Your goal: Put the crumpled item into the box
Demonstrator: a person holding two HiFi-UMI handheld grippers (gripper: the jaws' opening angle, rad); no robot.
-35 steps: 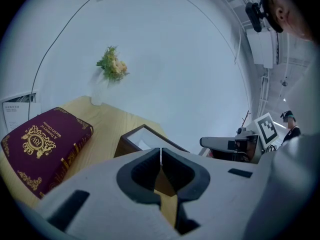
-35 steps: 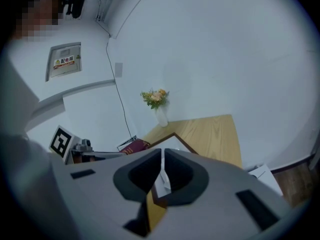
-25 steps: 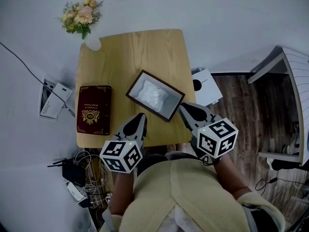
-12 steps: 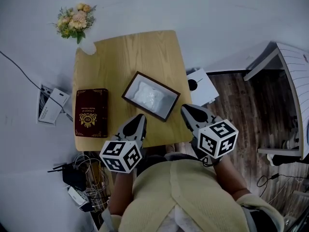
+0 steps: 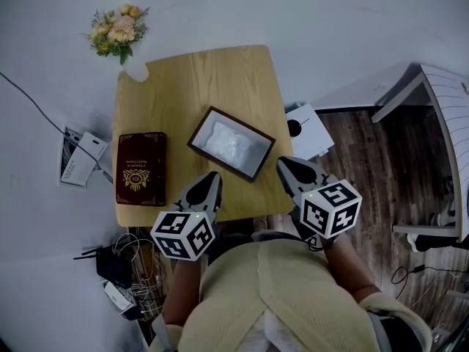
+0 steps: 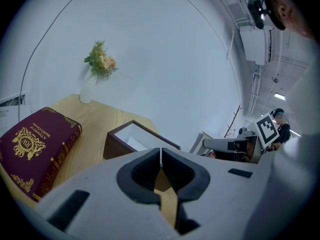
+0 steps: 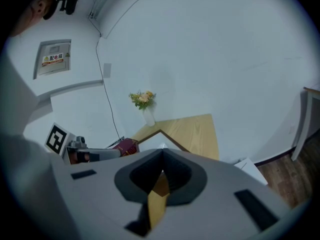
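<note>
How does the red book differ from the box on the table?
The book is dark red with gold print; the box is dark brown with a white inside. The book lies closed; the box is open, holding the crumpled item. The book lies square to the table; the box is turned askew. Both rest flat on it.

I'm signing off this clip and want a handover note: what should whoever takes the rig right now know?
Left claw: shut, empty, over the table's near edge.
Right claw: shut, empty, by the table's near right corner.
Crumpled white item: lying inside the open box on the table, in front of both claws.
Done: the item is in the box.
Left: nothing visible for this job; the red book beside the box is not part of it.
</note>
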